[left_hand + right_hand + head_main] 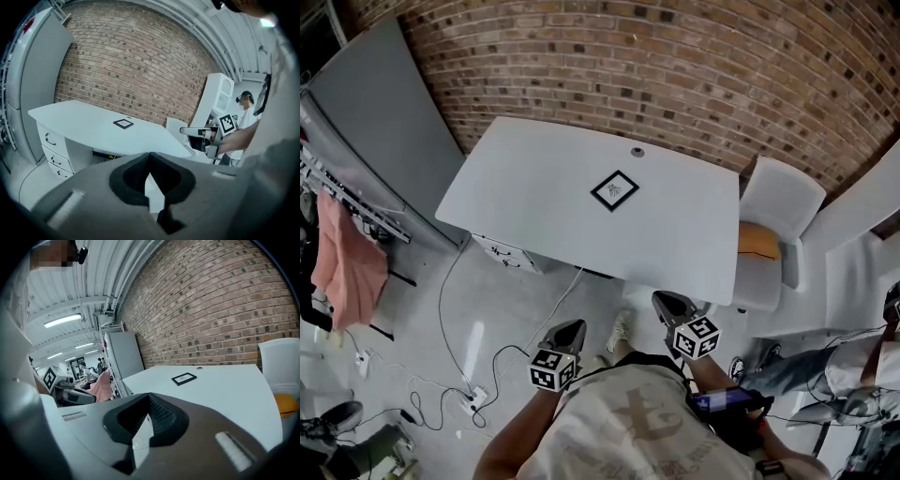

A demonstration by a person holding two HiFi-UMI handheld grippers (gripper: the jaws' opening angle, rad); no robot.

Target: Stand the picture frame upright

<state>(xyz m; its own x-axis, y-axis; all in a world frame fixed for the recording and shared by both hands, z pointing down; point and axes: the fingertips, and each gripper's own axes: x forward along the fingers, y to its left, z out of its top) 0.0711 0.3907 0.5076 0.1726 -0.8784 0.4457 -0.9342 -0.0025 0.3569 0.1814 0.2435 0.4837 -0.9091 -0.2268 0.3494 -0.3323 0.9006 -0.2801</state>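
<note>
**Short of the desk: frame still lying flat, no step done yet**

Closest to you, the left gripper (572,328) and right gripper (662,300) are hanging over the floor (487,319), short of the near edge of the white desk (534,197). Both are pointing fwd & slightly down. Each one's jaws are pressing together w/ nothing pinched between them, so you're carrying nothing.

Beyond them the desk is stretching toward the brick wall (675,66), w/ a drawer unit (508,254) sitting under its left side. Approx mid-desk, a bit toward the far edge, the picture frame (614,190) is lying flat: dark border, pale print facing up, turned like a diamond in the head view. Nothing's touching it, and both grippers are well apart from it. Off to the right a white chair (780,199) w/ an orange cushion (757,241) is sitting beside the desk, clear of the frame.

Progress, as I'm reading it: nothing's done yet. You're facing the whole job:
- reaching the frame & opening the jaws
- getting an edge lifted off the desktop
- tipping it up & leaving it standing on its own

Whether it's got a back stand isn't showing from here.
</note>
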